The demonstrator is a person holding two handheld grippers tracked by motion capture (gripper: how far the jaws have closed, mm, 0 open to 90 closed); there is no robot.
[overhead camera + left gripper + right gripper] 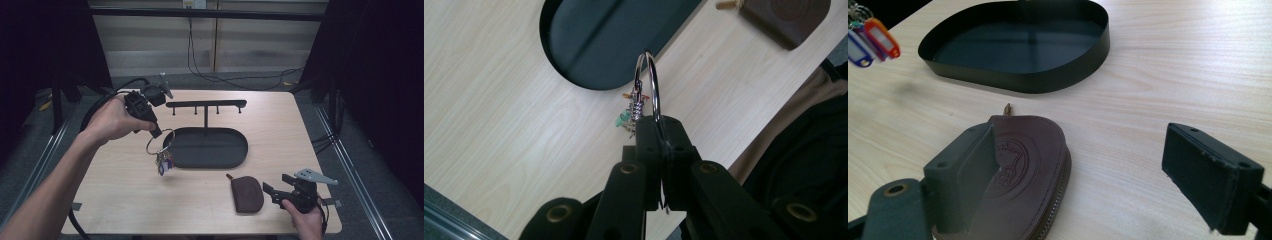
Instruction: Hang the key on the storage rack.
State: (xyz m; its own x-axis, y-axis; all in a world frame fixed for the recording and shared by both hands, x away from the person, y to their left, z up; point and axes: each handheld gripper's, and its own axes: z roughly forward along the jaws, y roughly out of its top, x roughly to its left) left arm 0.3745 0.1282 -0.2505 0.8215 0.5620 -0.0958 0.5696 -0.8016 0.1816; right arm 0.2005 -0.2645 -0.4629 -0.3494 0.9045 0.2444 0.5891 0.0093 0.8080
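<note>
Left claw [156,131] clenched on big key ring [160,142], held clear of desk [125,190]; tagged keys [164,163] dangle under it, just off tray [205,147] rim at 9 o'clock. Right claw [278,188] released, jaws wide apart, low at desk's 5 o'clock, brown pouch [247,194] just beside one jaw. Hook rack [206,105] at tray's 12 o'clock.
</note>
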